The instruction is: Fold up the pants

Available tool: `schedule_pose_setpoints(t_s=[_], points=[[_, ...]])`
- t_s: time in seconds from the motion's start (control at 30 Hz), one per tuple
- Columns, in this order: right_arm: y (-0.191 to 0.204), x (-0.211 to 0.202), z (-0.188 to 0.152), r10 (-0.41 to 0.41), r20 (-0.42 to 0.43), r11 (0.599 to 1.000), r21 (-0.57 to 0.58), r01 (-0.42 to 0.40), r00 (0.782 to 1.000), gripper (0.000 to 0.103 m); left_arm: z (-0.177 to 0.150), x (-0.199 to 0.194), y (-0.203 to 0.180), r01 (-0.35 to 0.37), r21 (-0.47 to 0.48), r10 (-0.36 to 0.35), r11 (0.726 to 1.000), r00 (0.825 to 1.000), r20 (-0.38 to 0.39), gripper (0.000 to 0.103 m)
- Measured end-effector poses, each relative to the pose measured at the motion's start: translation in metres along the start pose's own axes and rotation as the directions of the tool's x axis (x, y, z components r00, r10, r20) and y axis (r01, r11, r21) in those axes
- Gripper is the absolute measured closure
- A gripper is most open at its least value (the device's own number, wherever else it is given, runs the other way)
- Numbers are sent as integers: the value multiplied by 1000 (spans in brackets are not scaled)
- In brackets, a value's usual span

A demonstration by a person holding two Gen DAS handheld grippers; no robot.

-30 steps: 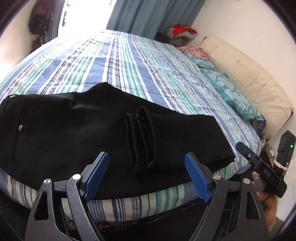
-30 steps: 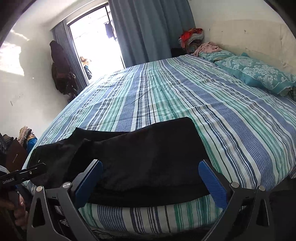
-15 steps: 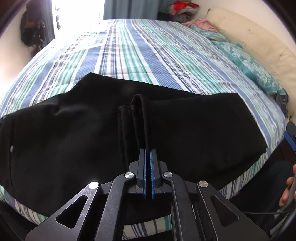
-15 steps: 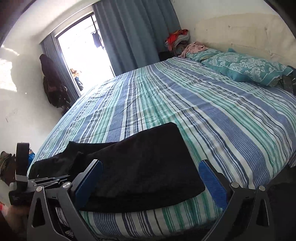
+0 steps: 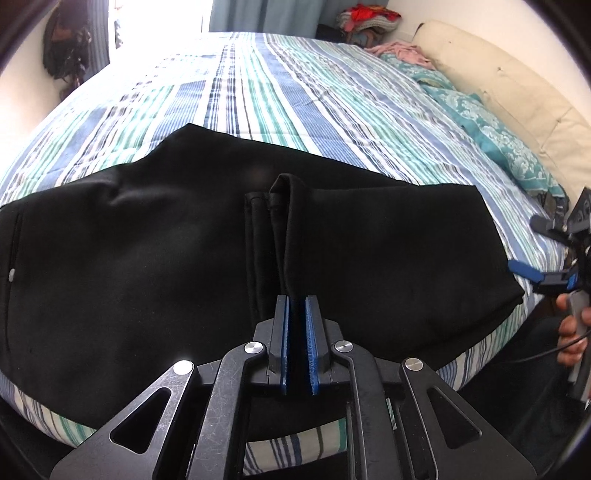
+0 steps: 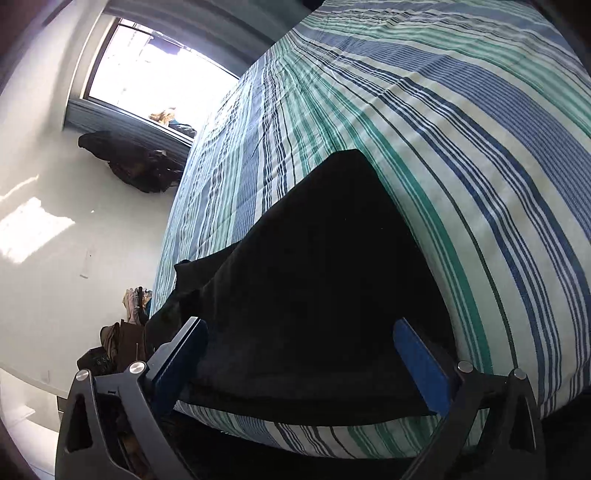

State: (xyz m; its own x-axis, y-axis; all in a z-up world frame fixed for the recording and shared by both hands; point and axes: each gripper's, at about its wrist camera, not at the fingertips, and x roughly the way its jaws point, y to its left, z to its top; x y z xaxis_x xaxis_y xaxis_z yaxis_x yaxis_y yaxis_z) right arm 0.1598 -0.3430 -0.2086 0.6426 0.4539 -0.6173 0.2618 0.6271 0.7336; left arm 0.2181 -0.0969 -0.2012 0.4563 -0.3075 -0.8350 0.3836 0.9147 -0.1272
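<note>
Left wrist view: black pants [image 5: 155, 266] lay folded across the near edge of the bed [image 5: 295, 92], on the striped bedspread, with the leg hems [image 5: 271, 206] doubled back over the middle of the pile.
Left gripper [image 5: 297, 314]: jaws nearly together after closing and easing slightly apart again; a narrow gap showed between the blue pads [image 5: 283, 332], set over the fold just below the hems. Whether cloth sat pinched in that gap could not be told.
Right wrist view: the same pants [image 6: 314, 277] reached from the bed's near edge up toward its middle, one corner pointing away from the camera.
Right gripper [image 6: 306, 354]: jaws wide apart, straddling the near end of the pants without pressing on them; view rolled steeply to one side.
Right gripper from the left view [image 5: 546, 273]: just off the bed's right edge, beside the pants' right corner, held in a hand [image 5: 570, 332].
Pillows [image 5: 491, 125]: teal patterned, at the bed's far right side against a cream headboard [image 5: 498, 81].
Window [image 6: 147, 70]: bright, beyond the bed's far end.
Clothes pile [image 5: 365, 18]: red and pink, past the bed's far corner.
</note>
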Motion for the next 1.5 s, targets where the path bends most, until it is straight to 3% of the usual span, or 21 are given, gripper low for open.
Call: schedule_pose_setpoints(t_s=[0.1, 0.2, 0.27, 0.33, 0.37, 0.5, 0.63, 0.73, 0.8, 0.83, 0.87, 0.93, 1.0, 1.03, 1.1, 1.17, 1.23, 1.33, 1.37, 1.43, 1.5], points=[[23, -12, 23, 34, 55, 999, -25, -32, 998, 2, 0, 3, 1, 5, -12, -5, 1000, 1000, -1, 93], [33, -1, 51, -21, 75, 998, -58, 25, 997, 0, 1, 3, 1, 9, -13, -9, 1000, 1000, -5, 93], [16, 23, 64, -98, 39, 995, -18, 99, 994, 0, 1, 4, 1, 9, -15, -9, 1000, 1000, -5, 93], [-23, 54, 65, -219, -81, 972, 71, 225, 972, 0, 0, 4, 1, 7, -8, -7, 1000, 1000, -3, 93], [-30, 57, 62, -206, -68, 976, 63, 210, 976, 0, 0, 4, 0, 5, -4, -5, 1000, 1000, -2, 93], [5, 26, 54, -224, 32, 973, -39, 225, 974, 0, 0, 4, 3, 18, -21, -18, 1000, 1000, -1, 93], [55, -10, 27, -137, 135, 965, -206, 163, 981, 0, 0, 4, 5, 32, -36, -32, 999, 999, -2, 93], [66, -1, -5, -111, 124, 947, -288, 142, 986, 0, -1, 4, 5, 35, -43, -35, 998, 999, 3, 93], [50, 33, -21, -207, 34, 935, -287, 207, 978, 0, -1, 4, 4, 44, -37, -44, 998, 999, 3, 92], [41, 47, -29, -250, 9, 924, -298, 241, 968, 0, -2, 2, 3, 46, -32, -46, 998, 999, 4, 90], [47, 46, -37, -265, 59, 892, -364, 268, 962, 0, -2, 0, 3, 53, -29, -53, 998, 999, 6, 87], [62, 43, -40, -313, 62, 855, -415, 310, 948, 0, -3, -6, 2, 97, -34, -97, 995, 995, 16, 61], [79, 27, -36, -232, 105, 874, -413, 255, 967, 0, -3, -14, 1, 111, -49, -108, 993, 993, 49, 37], [90, 20, -34, -226, 147, 861, -432, 268, 963, 0, -3, -19, 1, 109, -53, -105, 993, 992, 68, 31], [108, 15, -29, -263, 229, 812, -472, 343, 937, 0, -1, -26, 1, 111, -55, -106, 992, 991, 86, 30], [112, 24, -21, -314, 254, 776, -486, 402, 915, 0, 2, -30, 4, 102, -62, -96, 993, 991, 94, 30], [99, 43, -16, -371, 221, 772, -467, 432, 902, 0, 1, -35, 9, 88, -75, -80, 993, 991, 108, 27], [61, 86, -8, -501, 46, 775, -420, 471, 864, 0, -4, -40, 22, 55, -95, -44, 994, 992, 120, 26], [60, 86, -10, -507, 84, 753, -442, 488, 858, 0, -6, -41, 27, 40, -101, -28, 994, 993, 118, 26], [66, 80, -15, -509, 112, 736, -458, 499, 854, 0, -11, -43, 38, 15, -116, -1, 993, 993, 117, 26], [71, 63, -19, -468, 140, 772, -415, 481, 873, 0, -16, -43, 49, -6, -134, 21, 991, 994, 111, 24]])
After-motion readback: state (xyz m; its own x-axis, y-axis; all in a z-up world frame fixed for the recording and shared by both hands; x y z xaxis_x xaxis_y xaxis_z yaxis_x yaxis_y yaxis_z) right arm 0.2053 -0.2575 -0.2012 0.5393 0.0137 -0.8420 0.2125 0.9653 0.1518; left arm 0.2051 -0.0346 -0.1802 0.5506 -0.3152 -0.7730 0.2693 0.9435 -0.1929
